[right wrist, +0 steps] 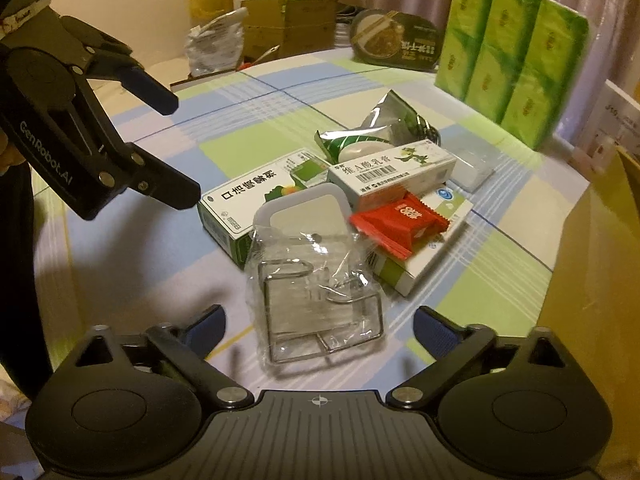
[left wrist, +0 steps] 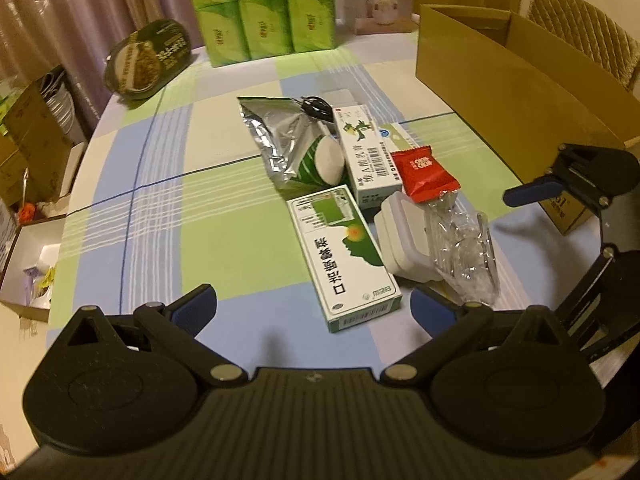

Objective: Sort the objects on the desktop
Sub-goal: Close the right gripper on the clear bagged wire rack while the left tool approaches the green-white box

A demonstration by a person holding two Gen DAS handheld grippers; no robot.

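Nearest the right gripper [right wrist: 320,326], a crinkled clear plastic bag with a bent wire rack [right wrist: 320,312] inside lay flat on the checked cloth of the surface [right wrist: 120,280], right between the blue-padded fingers [right wrist: 208,330]. Those fingers stood wide apart, touching nothing, the gripper tilted steeply down over the bag. Just beyond the bag sat a white rounded plastic block [right wrist: 308,210], smooth and squarish, its near edge under the film. Beside it, on the right, a glossy red snack sachet [right wrist: 400,224] rested on a flat white-and-green carton [right wrist: 424,248].

Over on the left gripper [left wrist: 314,308], the fingers [left wrist: 196,306] were spread wide too and held nothing; it pointed down at the near end of a long green-and-white cardboard box [left wrist: 344,256], which lay just ahead of the tips. In the right wrist view that gripper hung tilted above the surface, off the box's left end.

Further back, a slim white tube box with a green dragon print [left wrist: 362,148] lay slantwise, and against it a creased silver foil pouch [left wrist: 280,140], torn open. Behind the pile, a tall brown cardboard box [left wrist: 500,80] stood open at the right, a block of green tissue packs [left wrist: 264,12] upright at the far edge, and a dark oval food tray [left wrist: 148,60] leaned up at the left.
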